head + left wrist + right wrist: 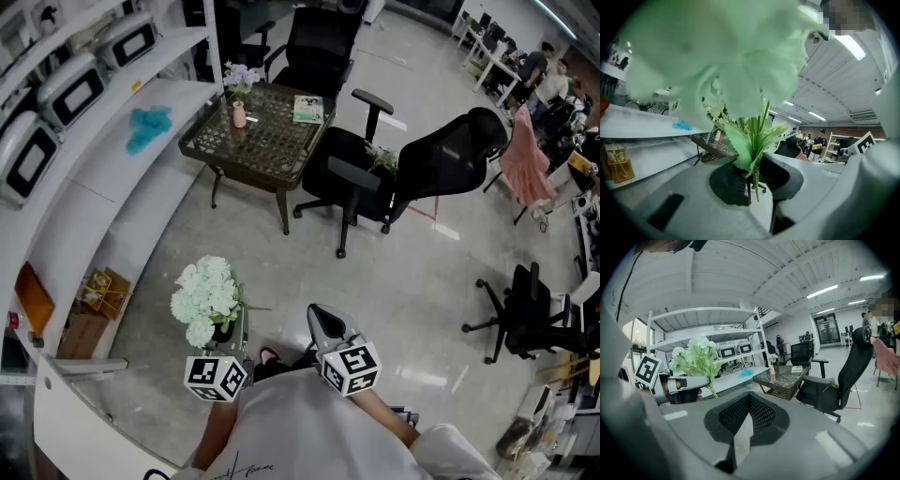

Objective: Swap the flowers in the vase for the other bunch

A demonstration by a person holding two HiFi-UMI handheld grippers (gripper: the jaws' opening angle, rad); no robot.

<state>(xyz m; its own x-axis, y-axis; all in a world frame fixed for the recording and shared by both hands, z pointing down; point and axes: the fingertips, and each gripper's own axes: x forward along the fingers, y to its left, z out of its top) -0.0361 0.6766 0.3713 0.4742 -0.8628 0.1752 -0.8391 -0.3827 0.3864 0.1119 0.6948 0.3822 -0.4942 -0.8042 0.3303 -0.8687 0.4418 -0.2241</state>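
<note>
Left tool (753, 180) is clamped on the stems of the pale green bunch (206, 298). The stems stand upright between its jaws and the blooms fill the upper part of the left gripper view. Right tool (749, 412) has its jaws pressed together with nothing between them, and it is held just beside the left one.

The vase (239, 114) stands on the wicker bench (281, 155), with the lilac flowers (241, 77) in it. It lies almost straight ahead of both tools, well apart from them across open floor (412, 281).

Neither tool looks clearly nearer. I judge that the empty right tool is the one to lift the lilac stems out, along the vase's upright axis. A sprig of green seems to lie on the office chair (366, 173) beside the bench, but it is too small to make out.
</note>
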